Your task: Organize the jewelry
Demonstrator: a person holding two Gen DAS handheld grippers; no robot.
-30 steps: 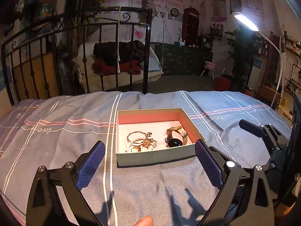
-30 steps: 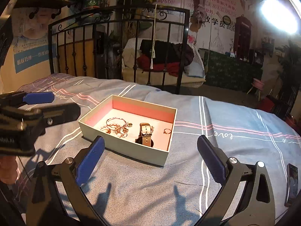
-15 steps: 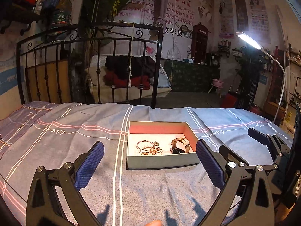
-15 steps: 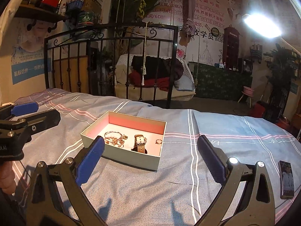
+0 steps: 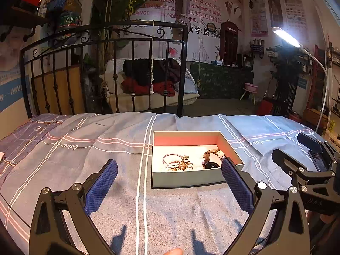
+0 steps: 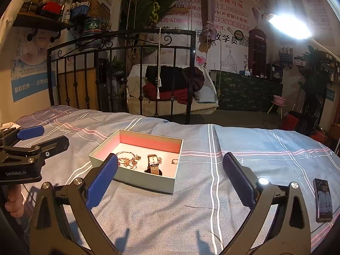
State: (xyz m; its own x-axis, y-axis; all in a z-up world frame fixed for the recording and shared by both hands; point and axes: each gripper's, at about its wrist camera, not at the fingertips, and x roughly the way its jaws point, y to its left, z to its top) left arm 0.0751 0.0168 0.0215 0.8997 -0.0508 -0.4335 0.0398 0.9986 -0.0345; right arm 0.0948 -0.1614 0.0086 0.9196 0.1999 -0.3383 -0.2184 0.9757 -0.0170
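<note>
Left wrist view shows the shallow grey cardboard box with a pink inside (image 5: 187,178) sitting smaller and farther off than a moment ago, so both tools have pulled back from it. That likely means nothing more goes in for now. Inside it lie the tangle of gold bracelets (image 5: 177,162) on the left and the brown strap watch (image 5: 212,161) on the right. A small ring (image 6: 174,161) lies far right in the box. The box rests on the striped blue bed cover (image 5: 85,159). The left gripper (image 5: 169,182) and the right gripper (image 6: 170,180) hover low over the bed, fingers spread wide, holding nothing. A dark phone (image 6: 323,199) lies at the right.
</note>
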